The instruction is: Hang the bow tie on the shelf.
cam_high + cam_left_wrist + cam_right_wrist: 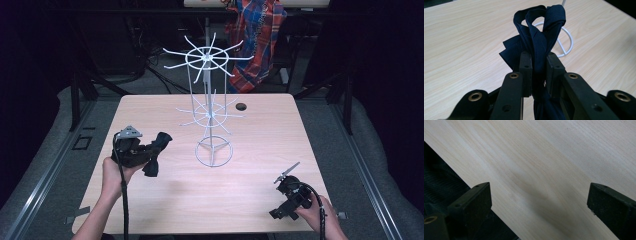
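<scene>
My left gripper (537,72) clamps the dark blue cloth (537,37).

Centre frame stands the white wire rack (211,100); my right gripper (286,192), lower right, gapes empty over the table (260,135).

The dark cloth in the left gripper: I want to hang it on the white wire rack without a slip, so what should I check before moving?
1. Grip: left gripper jaws shut on the dark cloth, fabric pinched between them: ok.
2. Loop open at the cloth's top for a prong: ok.
3. Wire rack upright on the table: ok.
4. Path from cloth to rack free of things: ok.
5. Right gripper open, resting away from the rack: ok.
6. Whether the loop fits over a prong: cannot tell.
</scene>
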### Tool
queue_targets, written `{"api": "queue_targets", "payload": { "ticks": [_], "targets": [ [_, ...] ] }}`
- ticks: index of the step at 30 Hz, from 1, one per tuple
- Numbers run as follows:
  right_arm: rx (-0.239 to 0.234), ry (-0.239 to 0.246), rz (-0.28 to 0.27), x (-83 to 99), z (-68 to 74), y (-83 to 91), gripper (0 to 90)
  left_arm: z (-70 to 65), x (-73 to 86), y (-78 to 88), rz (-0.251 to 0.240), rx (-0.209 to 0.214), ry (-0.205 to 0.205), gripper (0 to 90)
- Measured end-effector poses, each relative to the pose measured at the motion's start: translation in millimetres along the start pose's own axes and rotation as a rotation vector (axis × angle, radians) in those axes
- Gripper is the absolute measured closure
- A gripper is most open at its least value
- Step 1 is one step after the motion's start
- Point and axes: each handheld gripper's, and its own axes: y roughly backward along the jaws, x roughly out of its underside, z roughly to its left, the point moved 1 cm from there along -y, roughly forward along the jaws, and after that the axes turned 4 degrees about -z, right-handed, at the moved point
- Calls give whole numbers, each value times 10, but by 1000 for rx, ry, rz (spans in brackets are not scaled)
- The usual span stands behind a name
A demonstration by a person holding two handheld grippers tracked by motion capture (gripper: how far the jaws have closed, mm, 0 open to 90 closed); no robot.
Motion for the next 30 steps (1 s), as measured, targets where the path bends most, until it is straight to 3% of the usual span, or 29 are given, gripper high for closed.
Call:
{"api": "queue_targets", "payload": {
  "ticks": [1,6,8,15,18,30],
  "targets": [
    [12,19,23,-9,-10,20,52,2,-10,-11,-8,4,4,779],
    [15,14,10,-1,-3,5,52,-5,-76,-58,-22,20,19,779],
    [25,31,33,-6,-8,25,52,-9,-96,-71,-27,22,18,779],
    [11,7,10,5,1,3,52,32,-149,-81,-54,37,57,779],
    [15,19,25,1,-4,12,52,43,-166,-79,-68,45,69,779],
    [14,18,27,0,-5,10,52,-17,-255,-9,-112,47,48,778]
  ]
}}
